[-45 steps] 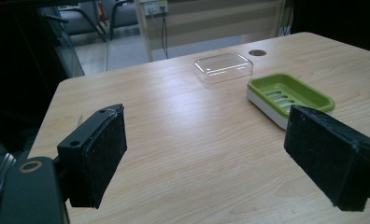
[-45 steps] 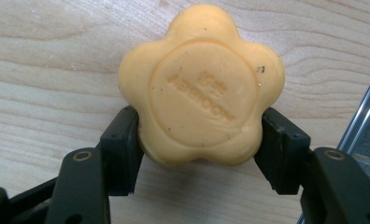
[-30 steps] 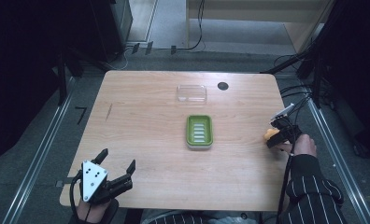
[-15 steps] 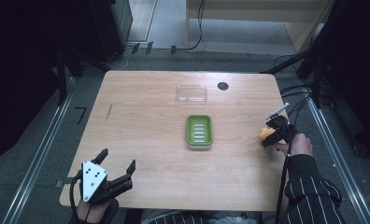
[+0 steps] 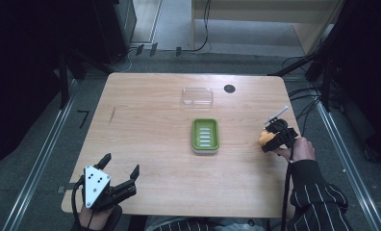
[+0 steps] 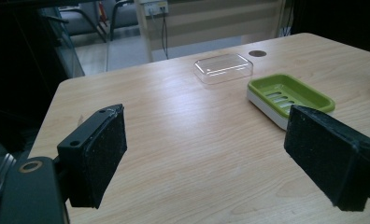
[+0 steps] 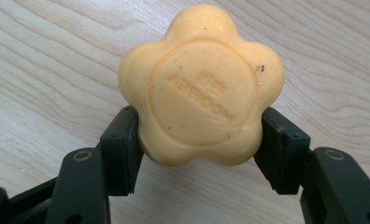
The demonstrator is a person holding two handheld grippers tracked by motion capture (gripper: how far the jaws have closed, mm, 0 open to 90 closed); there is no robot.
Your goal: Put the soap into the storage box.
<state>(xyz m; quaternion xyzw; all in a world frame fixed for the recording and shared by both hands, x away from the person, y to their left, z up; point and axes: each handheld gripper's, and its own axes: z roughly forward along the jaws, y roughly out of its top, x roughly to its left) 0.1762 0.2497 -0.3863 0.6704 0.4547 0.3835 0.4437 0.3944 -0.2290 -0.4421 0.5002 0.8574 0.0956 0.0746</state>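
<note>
High view: a person's right tongs (image 5: 271,139), near the right edge of the wooden table (image 5: 150,120), grip a yellow soap (image 5: 264,138) just right of a green soap dish (image 5: 205,135); a clear lid (image 5: 197,96) lies beyond the dish. The left tongs (image 5: 121,169) rest spread and empty at the near left corner.

Left gripper view: both black pads stand wide apart, dish (image 6: 290,94) and lid (image 6: 224,68) ahead.

Right gripper view: the flower-shaped soap (image 7: 201,86) sits clamped between the pads (image 7: 123,147) above the table.
</note>
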